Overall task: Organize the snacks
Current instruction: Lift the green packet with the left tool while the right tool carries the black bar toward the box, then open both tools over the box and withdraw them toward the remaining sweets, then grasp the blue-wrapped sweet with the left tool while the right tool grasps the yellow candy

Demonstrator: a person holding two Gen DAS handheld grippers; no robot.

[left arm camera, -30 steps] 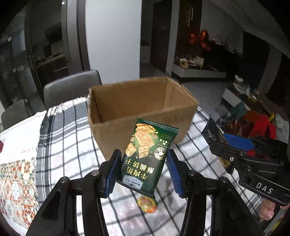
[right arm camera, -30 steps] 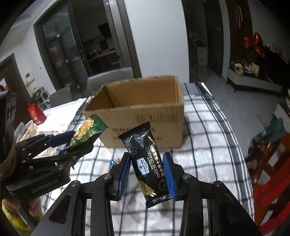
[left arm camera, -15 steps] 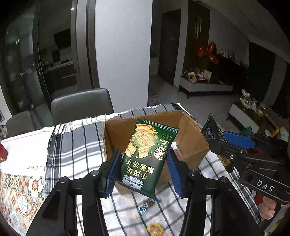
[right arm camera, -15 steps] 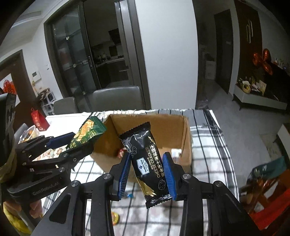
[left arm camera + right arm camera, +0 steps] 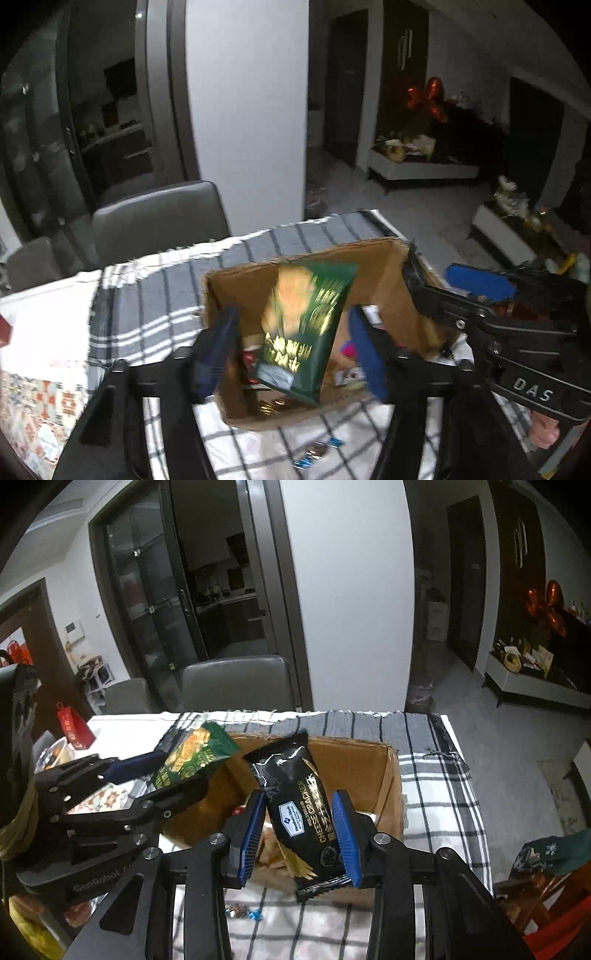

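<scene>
An open cardboard box (image 5: 384, 269) (image 5: 391, 775) stands on the checked tablecloth, with several snacks inside. My left gripper (image 5: 295, 343) hangs over the box with its blue pads spread; the green cracker packet (image 5: 306, 325) between them is motion-blurred and touches neither pad. From the right wrist view the green packet (image 5: 195, 753) sits at the left gripper's fingertips. My right gripper (image 5: 299, 827) is shut on a black cheese cracker packet (image 5: 299, 805) held over the box's near wall.
Wrapped candies (image 5: 314, 450) (image 5: 243, 912) lie on the tablecloth (image 5: 436, 775) in front of the box. Grey chairs (image 5: 159, 218) stand behind the table. A red bag (image 5: 72, 727) and a bowl are at the left. The table's right edge drops to the floor.
Both grippers rose and moved forward over the box. The left pads have spread apart and the green packet now looks loose and blurred between them. The right grip is unchanged.
</scene>
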